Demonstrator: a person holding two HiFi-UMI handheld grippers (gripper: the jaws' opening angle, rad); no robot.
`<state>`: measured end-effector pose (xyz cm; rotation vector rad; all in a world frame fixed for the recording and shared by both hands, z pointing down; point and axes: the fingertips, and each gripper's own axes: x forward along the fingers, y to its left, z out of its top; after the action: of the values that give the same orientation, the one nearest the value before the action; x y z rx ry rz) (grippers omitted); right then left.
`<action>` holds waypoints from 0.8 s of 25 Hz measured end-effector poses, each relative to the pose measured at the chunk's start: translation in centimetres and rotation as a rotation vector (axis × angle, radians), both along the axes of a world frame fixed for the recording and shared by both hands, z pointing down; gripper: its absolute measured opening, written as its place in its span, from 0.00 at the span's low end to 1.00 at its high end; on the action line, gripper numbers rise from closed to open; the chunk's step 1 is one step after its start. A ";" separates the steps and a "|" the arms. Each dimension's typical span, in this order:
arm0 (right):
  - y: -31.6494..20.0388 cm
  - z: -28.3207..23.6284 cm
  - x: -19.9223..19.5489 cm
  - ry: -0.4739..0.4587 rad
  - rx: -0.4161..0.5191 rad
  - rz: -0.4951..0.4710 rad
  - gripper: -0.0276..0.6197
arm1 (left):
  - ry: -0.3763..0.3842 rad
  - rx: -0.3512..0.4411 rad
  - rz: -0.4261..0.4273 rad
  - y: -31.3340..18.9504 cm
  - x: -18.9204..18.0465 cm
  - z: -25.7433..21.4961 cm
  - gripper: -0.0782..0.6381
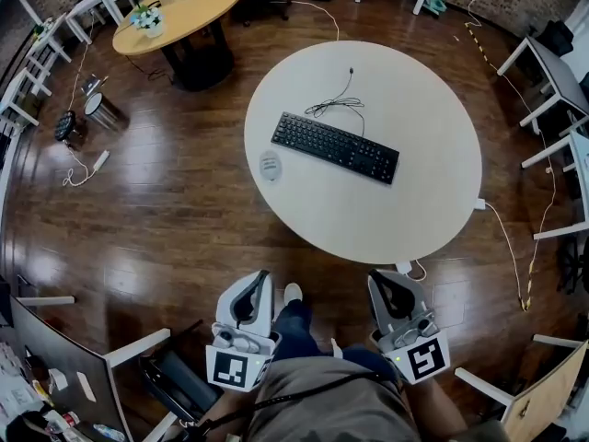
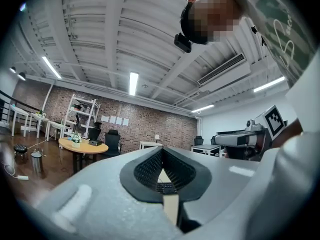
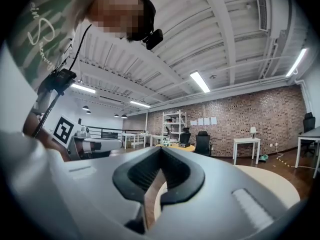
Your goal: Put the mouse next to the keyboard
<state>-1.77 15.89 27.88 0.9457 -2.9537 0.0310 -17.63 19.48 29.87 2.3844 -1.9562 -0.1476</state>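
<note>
The person stands just short of the round white table (image 1: 433, 219), a gripper in each hand held close to the body and pointing level toward it. The left gripper (image 1: 257, 280) has its dark pads pressed together with nothing between them. The right gripper (image 1: 390, 278) is the same — jaws closed and empty. Neither touches the table. On the tabletop the pale mouse (image 1: 270, 166) lies near the left edge, just beside the near left corner of the black keyboard (image 1: 335, 146), which sits slantwise across the middle. Behind the keyboard its thin cable (image 1: 337, 107) lies loosely coiled toward the far edge. Further off, across the dark wooden floor (image 1: 175, 210), stands a round wooden table (image 1: 184, 12) with a small plant (image 1: 147, 18) on it.
</note>
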 end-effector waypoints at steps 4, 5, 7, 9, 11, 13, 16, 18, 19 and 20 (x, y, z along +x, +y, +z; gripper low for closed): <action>-1.8 0.6 -3.1 0.018 -0.016 0.002 0.05 | 0.015 0.002 -0.002 -1.9 -3.3 0.2 0.11; -2.2 0.8 -3.6 0.027 -0.005 0.002 0.05 | 0.018 0.003 -0.001 -2.3 -4.0 0.2 0.11; -3.1 0.8 -4.5 0.043 0.023 0.002 0.05 | 0.024 0.005 0.008 -2.8 -5.1 0.3 0.11; -3.9 1.0 -5.3 0.039 0.003 0.010 0.05 | 0.031 -0.014 0.030 -3.2 -6.0 1.0 0.11; -4.6 1.3 -6.0 0.016 -0.025 0.022 0.05 | 0.033 -0.034 0.044 -3.4 -6.7 1.8 0.11; -5.0 1.9 -6.5 0.020 -0.031 0.028 0.05 | 0.034 -0.037 0.040 -3.5 -7.5 2.2 0.11; -5.1 2.1 -7.1 0.036 -0.024 0.026 0.05 | 0.053 -0.023 0.013 -4.0 -9.0 2.1 0.11; -5.5 1.9 -7.0 0.034 -0.019 0.028 0.05 | 0.048 -0.025 0.013 -4.5 -9.1 1.9 0.11; -5.9 1.9 -6.8 0.034 -0.017 0.031 0.05 | 0.042 -0.023 0.016 -4.8 -8.9 1.8 0.11; -6.3 1.9 -6.4 0.036 -0.017 0.036 0.05 | 0.038 -0.019 0.018 -5.1 -8.7 1.7 0.11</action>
<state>-8.21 9.59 29.82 0.9870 -2.8990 0.0405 -26.34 14.41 31.53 2.3692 -1.9102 -0.1724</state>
